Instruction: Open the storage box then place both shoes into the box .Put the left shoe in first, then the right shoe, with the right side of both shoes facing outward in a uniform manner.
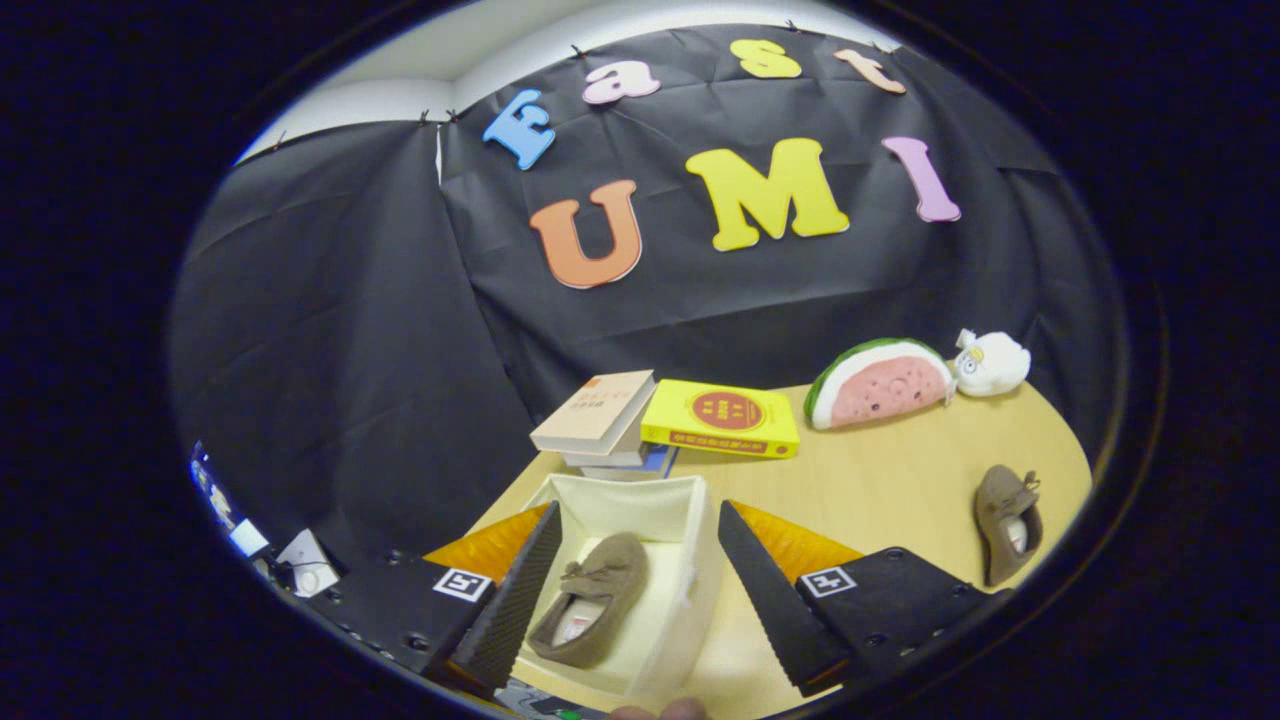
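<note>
Worktop [880,480] w/ books, plush toys at the far side. Box [690,560] is open, sits just ahead of and between the fingers; one brown shoe [590,610] already lies inside, long axis running roughly away from the fingers, slightly slanted. Gripper [628,590] hovers over the box, fingers wide apart, holding nothing. Second shoe [1008,522] is on the bare worktop, well apart from the box, off to the right of the right finger, long axis also pointing roughly away. Judgement: first shoe placed; next move = swing right to the second shoe, approx. across its width.
</note>
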{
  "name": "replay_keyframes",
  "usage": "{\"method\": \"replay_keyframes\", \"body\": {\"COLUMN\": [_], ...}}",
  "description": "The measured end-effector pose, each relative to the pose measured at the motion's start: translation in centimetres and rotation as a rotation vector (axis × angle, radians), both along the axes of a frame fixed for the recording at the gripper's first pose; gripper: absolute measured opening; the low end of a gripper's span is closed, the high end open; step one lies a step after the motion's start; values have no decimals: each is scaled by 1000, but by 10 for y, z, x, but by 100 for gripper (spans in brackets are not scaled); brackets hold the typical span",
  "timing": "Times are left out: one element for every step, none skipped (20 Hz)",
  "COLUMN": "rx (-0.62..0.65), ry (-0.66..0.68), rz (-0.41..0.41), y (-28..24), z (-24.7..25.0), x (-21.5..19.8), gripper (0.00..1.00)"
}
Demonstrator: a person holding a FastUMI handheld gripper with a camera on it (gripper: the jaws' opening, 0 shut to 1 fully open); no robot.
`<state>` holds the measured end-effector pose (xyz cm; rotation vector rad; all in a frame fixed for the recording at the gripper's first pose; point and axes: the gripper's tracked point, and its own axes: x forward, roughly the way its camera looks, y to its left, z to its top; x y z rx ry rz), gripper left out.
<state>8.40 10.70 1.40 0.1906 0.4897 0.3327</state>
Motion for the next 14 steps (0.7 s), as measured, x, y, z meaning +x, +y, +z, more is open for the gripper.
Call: {"method": "replay_keyframes", "body": {"rx": [-14,-44,-79,-106,-125,-140,-155,-181,-211,-229,-237,-242,-254,-271], "ry": [-46,-87,-117,-130,-135,-136,-138,-144,-157,-165,-156,-146,-134,-114], "rz": [-3,-14,-30,-40,-50,-63,-74,-87,-103,-120,-136,-158,-182,-207], "y": [-19,-43,-68,-88,-109,-129,-150,-171,-195,-217,-238,-260,-284,-309], "z": [4,9,11,10,9,7,5,3,3,2,-1,-6,-11,-18], "x": [0,3,3,1,-1,-2,-3,-4,-5,-8,-11,-13,-13,-13], "gripper": [96,96,96,96,96,96,96,96,96,96,96,96,96,96]}}
